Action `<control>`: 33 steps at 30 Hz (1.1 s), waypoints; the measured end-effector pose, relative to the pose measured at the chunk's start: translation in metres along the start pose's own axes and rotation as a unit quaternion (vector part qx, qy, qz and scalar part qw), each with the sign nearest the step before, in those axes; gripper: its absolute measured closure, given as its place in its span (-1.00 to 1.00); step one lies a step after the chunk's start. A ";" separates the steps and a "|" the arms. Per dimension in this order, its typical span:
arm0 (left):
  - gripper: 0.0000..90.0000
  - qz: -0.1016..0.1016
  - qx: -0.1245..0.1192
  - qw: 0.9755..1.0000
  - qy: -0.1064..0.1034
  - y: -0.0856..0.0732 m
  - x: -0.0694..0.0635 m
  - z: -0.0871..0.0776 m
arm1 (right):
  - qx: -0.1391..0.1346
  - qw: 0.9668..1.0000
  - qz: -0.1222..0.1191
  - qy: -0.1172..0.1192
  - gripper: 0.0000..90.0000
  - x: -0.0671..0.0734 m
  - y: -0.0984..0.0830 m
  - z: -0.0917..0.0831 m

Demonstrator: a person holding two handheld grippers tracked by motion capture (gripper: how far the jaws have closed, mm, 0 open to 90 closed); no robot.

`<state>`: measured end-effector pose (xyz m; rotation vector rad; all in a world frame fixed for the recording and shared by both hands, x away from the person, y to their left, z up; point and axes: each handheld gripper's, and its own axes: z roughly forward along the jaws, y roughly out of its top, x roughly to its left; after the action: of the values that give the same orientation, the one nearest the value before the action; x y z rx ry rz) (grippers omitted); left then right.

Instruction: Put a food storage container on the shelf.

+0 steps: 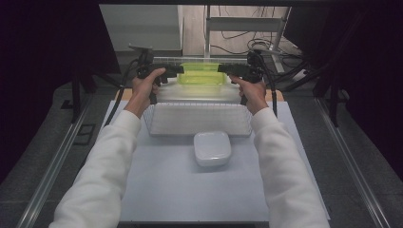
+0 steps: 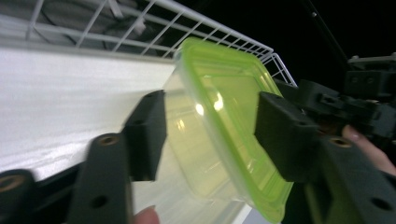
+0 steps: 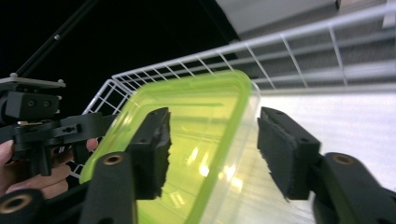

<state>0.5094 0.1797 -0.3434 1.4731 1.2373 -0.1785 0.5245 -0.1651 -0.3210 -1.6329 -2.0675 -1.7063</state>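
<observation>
both tools stand released, the left tool and right tool each straddling an end of the green container with pads off its walls. the container sits at the far end of the wire basket. best to draw both tools straight outward without nudging it. whether it sits flat is hard to tell.

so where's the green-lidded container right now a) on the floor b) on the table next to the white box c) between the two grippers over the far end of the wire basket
c: the green-lidded container sits between the left gripper and right gripper, at the far end of the wire basket, with both sets of jaws open around its ends.
</observation>
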 end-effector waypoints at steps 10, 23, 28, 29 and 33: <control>-0.31 0.098 -0.031 0.995 -0.005 -0.008 -0.036 -0.033 | -0.036 0.996 -0.086 -0.009 -0.23 0.021 -0.002 -0.031; -0.32 0.182 -0.033 0.983 0.001 -0.059 -0.065 -0.077 | 0.019 0.978 -0.205 -0.026 -0.28 0.037 -0.039 -0.073; -0.41 0.200 -0.030 0.979 0.007 -0.093 -0.066 -0.089 | 0.035 0.974 -0.223 -0.018 -0.30 0.033 -0.059 -0.091; -0.44 0.205 -0.016 0.978 0.018 -0.107 -0.065 -0.090 | 0.035 0.975 -0.218 -0.008 -0.30 0.028 -0.067 -0.099; -0.47 0.203 0.001 0.978 0.050 -0.131 -0.060 -0.094 | 0.038 0.979 -0.200 -0.002 -0.30 0.016 -0.085 -0.113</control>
<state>0.3379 0.1933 -0.3526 1.7194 0.9861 0.1705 0.3954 -0.2238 -0.3269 -1.2626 -2.5644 -1.6870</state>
